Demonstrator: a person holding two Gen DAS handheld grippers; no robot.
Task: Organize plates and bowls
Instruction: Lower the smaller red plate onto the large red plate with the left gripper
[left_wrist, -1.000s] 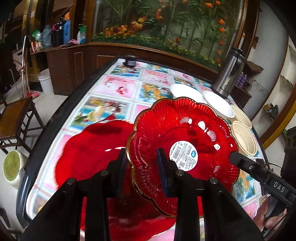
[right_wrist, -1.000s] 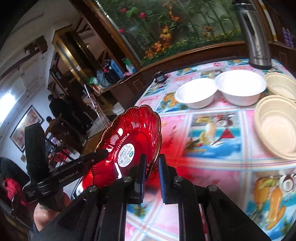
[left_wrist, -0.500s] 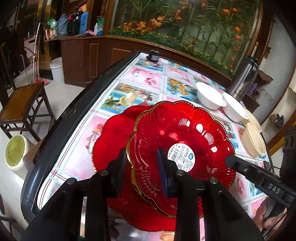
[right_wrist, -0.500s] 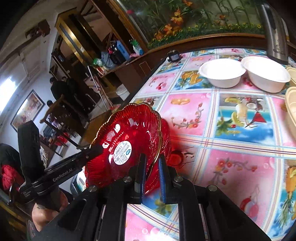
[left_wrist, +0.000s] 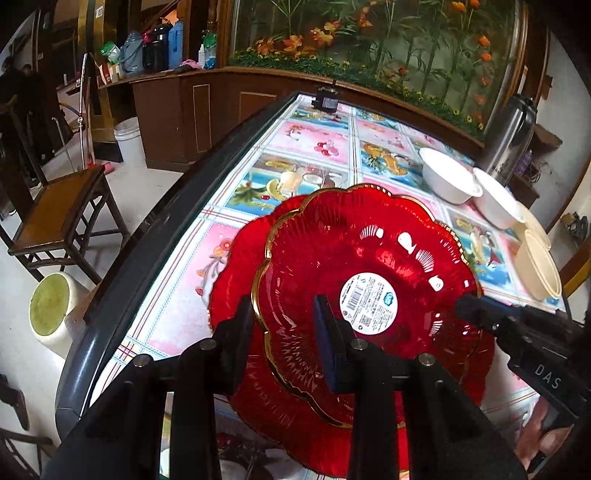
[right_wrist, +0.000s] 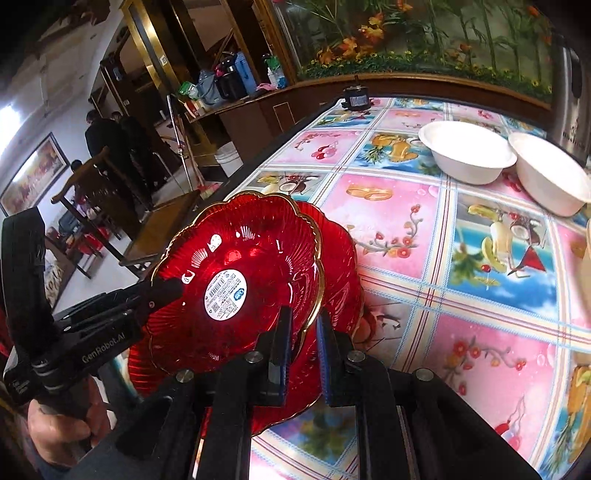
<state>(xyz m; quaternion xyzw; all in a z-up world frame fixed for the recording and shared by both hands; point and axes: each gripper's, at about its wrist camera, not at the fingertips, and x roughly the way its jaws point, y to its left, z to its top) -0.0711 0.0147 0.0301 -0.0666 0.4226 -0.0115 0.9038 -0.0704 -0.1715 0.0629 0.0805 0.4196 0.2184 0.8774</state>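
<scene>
Two red scalloped plates here, the upper red plate (left_wrist: 369, 266) with its one round label (left_wrist: 368, 300) over the lower red plate (left_wrist: 236, 266). Two white bowls, the first white bowl (left_wrist: 448, 180) and the second white bowl (left_wrist: 496, 201). Two cream bowls, the nearer cream bowl (left_wrist: 537, 266) and the farther cream bowl (left_wrist: 535, 227). One steel flask (left_wrist: 509, 138), one wooden chair (left_wrist: 55, 206), one white bucket (left_wrist: 129, 140), and two grippers, left gripper (left_wrist: 282, 317) and right gripper (right_wrist: 304, 325)
</scene>
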